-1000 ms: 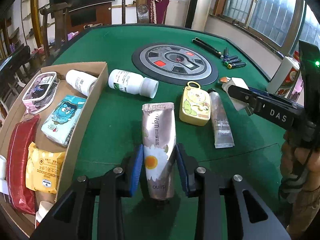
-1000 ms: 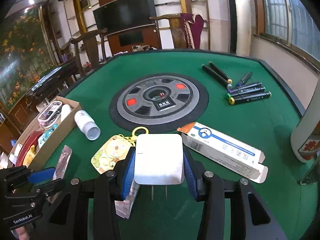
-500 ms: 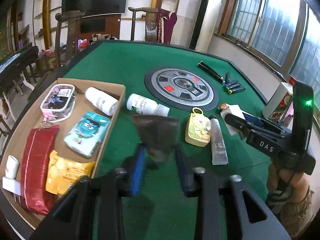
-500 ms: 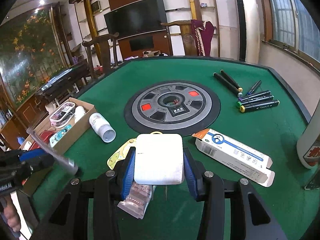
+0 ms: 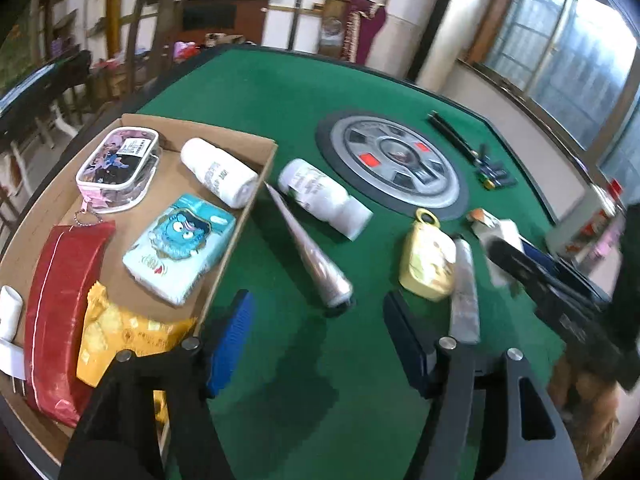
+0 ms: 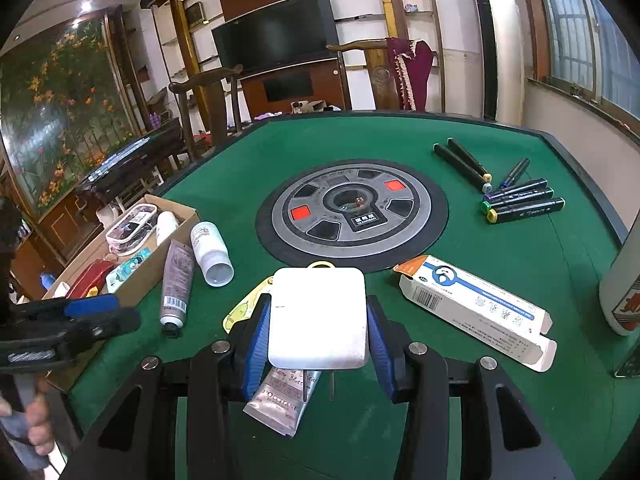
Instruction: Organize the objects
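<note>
My left gripper (image 5: 318,334) is open and empty above the green table, just right of the cardboard box (image 5: 262,178). The pink-silver cream tube (image 5: 308,248) lies loose on the felt ahead of it, its crimped end against the box wall; it also shows in the right wrist view (image 6: 176,280). My right gripper (image 6: 318,334) is shut on a white plug adapter (image 6: 318,318), held above a L'Occitane tube (image 6: 284,398) and a yellow case (image 6: 244,308). The left gripper shows at the left of the right wrist view (image 6: 100,314).
The box holds a pink pouch (image 5: 118,168), a white bottle (image 5: 218,172), a blue tissue pack (image 5: 180,248), a red pouch (image 5: 60,300) and a yellow snack (image 5: 120,340). A white bottle (image 5: 324,198), a long white carton (image 6: 476,312) and several markers (image 6: 516,196) lie around the round centre console (image 6: 352,210).
My left gripper lifted the cream tube, carried it toward the box, then opened; the tube now lies on the felt beside the box wall. The right gripper still holds the adapter.
</note>
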Demonstrator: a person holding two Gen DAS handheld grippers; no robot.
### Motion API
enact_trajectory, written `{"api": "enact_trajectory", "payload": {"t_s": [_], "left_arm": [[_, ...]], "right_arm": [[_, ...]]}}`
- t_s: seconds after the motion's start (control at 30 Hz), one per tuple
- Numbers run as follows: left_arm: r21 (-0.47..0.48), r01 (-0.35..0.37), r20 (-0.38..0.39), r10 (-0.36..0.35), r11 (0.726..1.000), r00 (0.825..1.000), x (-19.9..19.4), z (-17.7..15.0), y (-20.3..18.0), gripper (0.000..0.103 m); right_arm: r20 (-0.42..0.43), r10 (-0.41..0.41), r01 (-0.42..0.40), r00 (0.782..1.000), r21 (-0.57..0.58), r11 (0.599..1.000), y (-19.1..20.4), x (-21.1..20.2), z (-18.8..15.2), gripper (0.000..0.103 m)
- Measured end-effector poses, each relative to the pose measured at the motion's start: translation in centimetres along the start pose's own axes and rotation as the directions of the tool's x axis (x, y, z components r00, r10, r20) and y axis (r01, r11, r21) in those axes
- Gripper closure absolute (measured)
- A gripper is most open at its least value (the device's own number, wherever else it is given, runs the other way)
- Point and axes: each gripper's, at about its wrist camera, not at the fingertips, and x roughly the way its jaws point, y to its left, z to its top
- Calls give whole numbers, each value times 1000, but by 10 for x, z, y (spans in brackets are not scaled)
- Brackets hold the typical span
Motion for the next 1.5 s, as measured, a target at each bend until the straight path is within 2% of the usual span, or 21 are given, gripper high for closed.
{"api": "enact_trajectory", "payload": {"t_s": [0.1, 0.27, 0.37, 0.43, 0.47, 0.5, 0.53, 0.57, 0.63, 0.73, 0.97, 1.2, 1.5], "left_arm": [[24, -44, 3, 44, 999, 999, 11, 6, -7, 37], [40, -126, -43, 128, 991, 991, 39, 16, -13, 37], [78, -192, -71, 198, 978, 978, 53, 16, -15, 37], [149, -264, -58, 275, 953, 960, 60, 13, -25, 36], [156, -262, -57, 273, 952, 960, 60, 11, -27, 43], [152, -228, -67, 240, 962, 968, 59, 11, -27, 61], [146, -190, -84, 204, 971, 975, 59, 11, -27, 67], [153, -182, -92, 197, 971, 976, 58, 10, -28, 73], [177, -178, -93, 196, 968, 976, 55, 7, -31, 74], [146, -102, -110, 119, 984, 987, 46, 1, -25, 74], [104, -65, -41, 70, 992, 997, 5, -6, -10, 74], [73, -59, 39, 57, 996, 998, -36, -4, 4, 74], [-30, -105, 150, 108, 994, 983, -91, -4, 44, 74]], "right_arm": [[1, 7, -7, 1000, 4, 1000, 0, -1, 0, 55], [13, 14, -14, 1000, 3, 1000, 2, -5, 0, 55], [15, 19, -19, 1000, 9, 1000, 1, -6, 0, 55], [16, 21, -21, 1000, 10, 1000, 0, -7, 1, 55], [17, 22, -22, 1000, 11, 1000, -1, -7, 2, 55], [18, 22, -22, 1000, 12, 1000, -1, -8, 2, 54], [20, 22, -23, 1000, 14, 1000, -1, -8, 2, 54], [21, 25, -25, 999, 15, 1000, -1, -8, 2, 54], [21, 28, -29, 999, 18, 999, -1, -8, 3, 54], [24, 33, -34, 999, 12, 999, 1, -9, 2, 54], [25, 42, -42, 999, -2, 999, 4, -7, 1, 54], [26, 46, -46, 999, -11, 999, 7, -5, 0, 55], [17, 49, -49, 999, -32, 998, 12, 0, -3, 55]]}}
